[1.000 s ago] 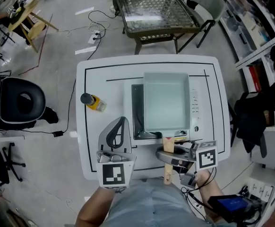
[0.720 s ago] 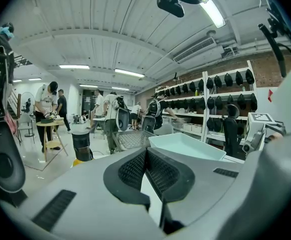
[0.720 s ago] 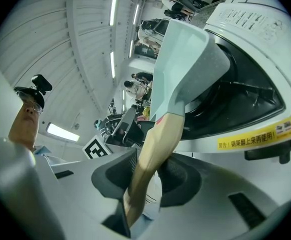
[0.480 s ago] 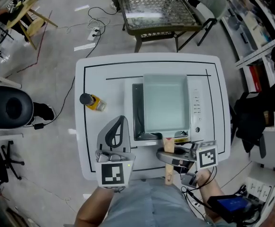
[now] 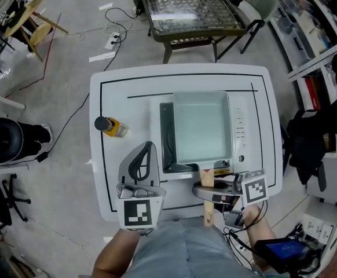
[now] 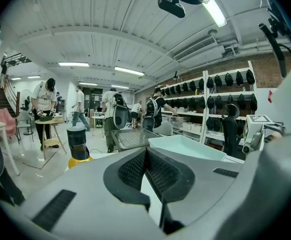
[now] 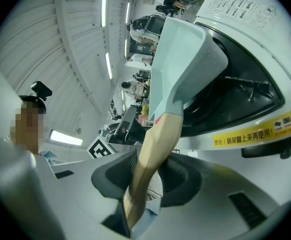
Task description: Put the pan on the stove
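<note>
A pale green square pan [image 5: 200, 126] with a wooden handle [image 5: 206, 178] lies over the white stove [image 5: 239, 133] in the middle of the table. It covers most of the black cooking top. My right gripper [image 5: 208, 192] is shut on the handle near the table's front edge. In the right gripper view the handle [image 7: 153, 154] runs between the pads of that gripper [image 7: 148, 179] up to the pan [image 7: 180, 59]. My left gripper [image 5: 149, 150] rests on the table left of the stove, shut with nothing in it [image 6: 145, 156].
A yellow bottle with a black cap [image 5: 112, 126] stands on the white table [image 5: 122, 91] to the left. Behind the table is a wire-topped stand [image 5: 186, 7]. Cables lie on the floor, shelves run along the right, and people work in the background.
The right gripper's marker cube has tilted slightly. The pan, its handle and the left gripper have kept their places.
</note>
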`<state>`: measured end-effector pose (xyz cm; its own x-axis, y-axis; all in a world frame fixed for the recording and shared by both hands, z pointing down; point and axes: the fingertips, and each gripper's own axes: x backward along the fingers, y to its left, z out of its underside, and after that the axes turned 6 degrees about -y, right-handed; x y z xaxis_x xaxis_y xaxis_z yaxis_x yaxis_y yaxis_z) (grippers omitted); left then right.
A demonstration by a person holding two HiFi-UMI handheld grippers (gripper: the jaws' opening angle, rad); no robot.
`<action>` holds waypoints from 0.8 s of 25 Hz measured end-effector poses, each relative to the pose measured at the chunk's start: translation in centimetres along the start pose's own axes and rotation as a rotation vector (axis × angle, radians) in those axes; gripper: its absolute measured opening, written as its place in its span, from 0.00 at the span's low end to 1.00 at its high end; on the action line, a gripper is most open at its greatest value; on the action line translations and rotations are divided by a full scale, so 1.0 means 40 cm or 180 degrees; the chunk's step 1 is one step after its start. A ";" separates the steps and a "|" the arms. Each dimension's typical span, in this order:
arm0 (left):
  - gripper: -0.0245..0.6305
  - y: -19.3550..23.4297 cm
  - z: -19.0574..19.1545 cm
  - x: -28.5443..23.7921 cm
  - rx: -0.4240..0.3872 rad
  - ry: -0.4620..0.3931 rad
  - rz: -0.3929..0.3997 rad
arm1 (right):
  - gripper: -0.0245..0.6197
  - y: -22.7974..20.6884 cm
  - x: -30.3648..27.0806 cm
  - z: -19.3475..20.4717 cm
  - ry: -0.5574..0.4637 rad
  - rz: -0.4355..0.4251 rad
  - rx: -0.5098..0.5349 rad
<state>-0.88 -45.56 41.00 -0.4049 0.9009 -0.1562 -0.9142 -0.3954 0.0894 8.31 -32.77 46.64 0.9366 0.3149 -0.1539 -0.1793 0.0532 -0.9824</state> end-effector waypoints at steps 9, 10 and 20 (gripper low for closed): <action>0.07 0.000 -0.001 -0.001 0.0008 -0.0014 0.0014 | 0.34 0.004 -0.005 -0.011 -0.0081 -0.0079 0.0008; 0.07 -0.001 -0.001 0.002 0.0008 -0.0018 0.0013 | 0.35 0.002 -0.003 -0.012 -0.0102 -0.0071 0.0019; 0.07 -0.054 -0.010 0.027 -0.0063 -0.0071 0.0113 | 0.36 -0.024 0.090 -0.033 -0.0526 0.0000 0.0070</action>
<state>0.67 -43.81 40.25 -0.4368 0.8899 -0.1314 -0.8995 -0.4304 0.0750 12.27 -32.93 46.90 0.8745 0.4665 -0.1326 -0.1876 0.0733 -0.9795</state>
